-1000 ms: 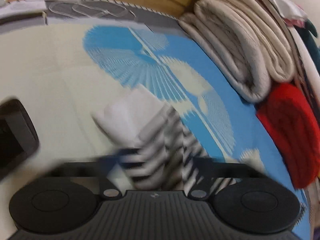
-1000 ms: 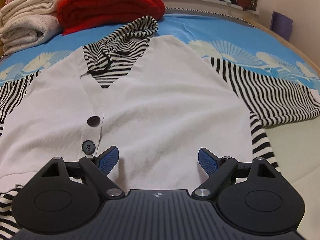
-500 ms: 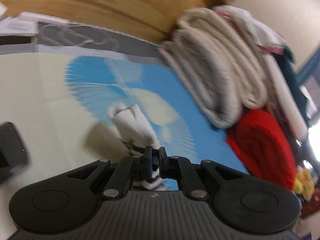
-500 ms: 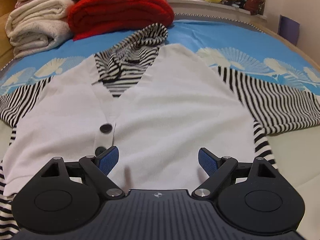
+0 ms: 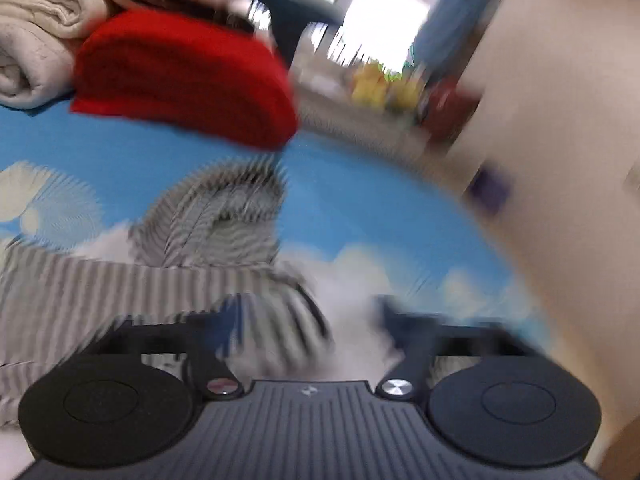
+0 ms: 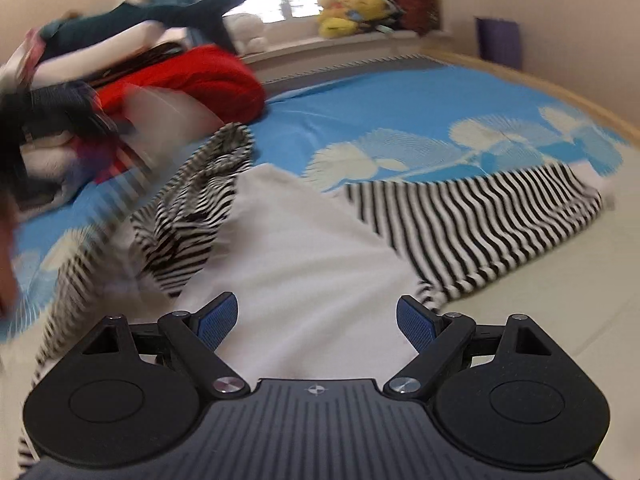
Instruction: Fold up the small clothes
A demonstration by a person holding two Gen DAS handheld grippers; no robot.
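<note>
A small white cardigan [image 6: 312,264] with a black-and-white striped hood [image 6: 208,184] and striped sleeves lies on the blue patterned bedsheet [image 6: 384,100]. Its right sleeve [image 6: 480,216] is spread out to the right. My right gripper [image 6: 316,322] is open and empty, low over the white body. In the blurred left wrist view my left gripper [image 5: 308,320] stands open over the garment, with the left striped sleeve [image 5: 80,288] lying across it and the hood [image 5: 224,216] beyond. The left gripper also shows as a dark blur in the right wrist view [image 6: 60,112].
A folded red knit [image 5: 180,76] and rolled beige blankets [image 5: 28,32] are stacked at the head of the bed. Plush toys [image 6: 356,8] sit on the window sill. A purple box [image 6: 498,40] stands at the far right wall.
My left gripper, shut on the left sleeve cuff half a second ago, has swung right over the garment and opened. The sleeve now lies across the body. The right gripper tilted up and right.
</note>
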